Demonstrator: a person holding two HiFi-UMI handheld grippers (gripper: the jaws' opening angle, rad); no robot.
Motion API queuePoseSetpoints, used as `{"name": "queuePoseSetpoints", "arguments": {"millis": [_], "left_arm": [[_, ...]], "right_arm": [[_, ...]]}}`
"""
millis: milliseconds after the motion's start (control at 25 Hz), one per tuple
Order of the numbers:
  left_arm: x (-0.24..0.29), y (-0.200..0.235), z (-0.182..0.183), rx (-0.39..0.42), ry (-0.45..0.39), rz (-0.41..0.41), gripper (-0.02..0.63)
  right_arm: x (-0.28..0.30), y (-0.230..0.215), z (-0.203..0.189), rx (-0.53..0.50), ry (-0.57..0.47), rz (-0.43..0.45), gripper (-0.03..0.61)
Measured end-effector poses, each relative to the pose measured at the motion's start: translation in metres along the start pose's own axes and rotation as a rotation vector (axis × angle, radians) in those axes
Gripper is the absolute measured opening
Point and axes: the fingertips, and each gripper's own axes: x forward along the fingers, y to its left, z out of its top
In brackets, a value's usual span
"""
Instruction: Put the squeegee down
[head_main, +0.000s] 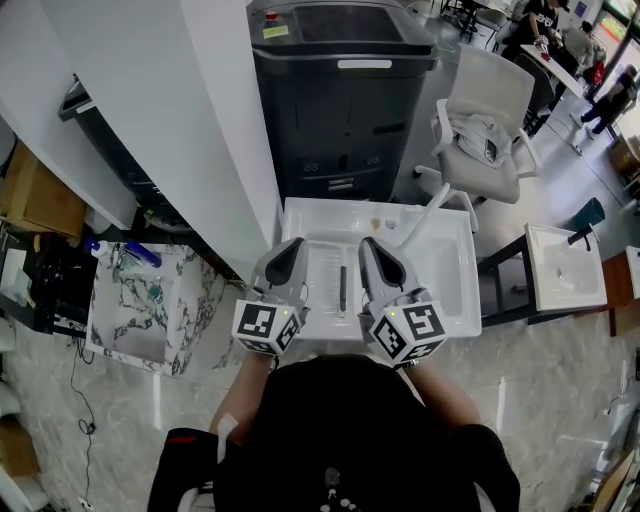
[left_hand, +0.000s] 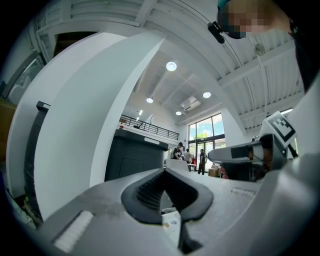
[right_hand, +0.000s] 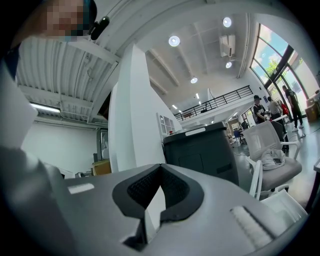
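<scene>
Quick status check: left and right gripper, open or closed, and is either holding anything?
Left gripper: closed, nothing between the jaws.
Right gripper: closed, nothing between the jaws.

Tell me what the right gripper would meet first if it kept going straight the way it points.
Probably the dark grey cabinet: the right gripper, jaws shut, points level across the white basin toward its front. Depth is hard to judge.
</scene>
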Motion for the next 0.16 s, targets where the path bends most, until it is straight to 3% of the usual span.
{"name": "queuePoseSetpoints", "arguments": {"millis": [160], "left_arm": [[0.0015,-0.0001,-0.004,-0.004,0.006,-0.002,0.002]], "right_arm": [[0.0001,-0.0011,-0.0025,0.008,0.008,0.0,0.001]]}}
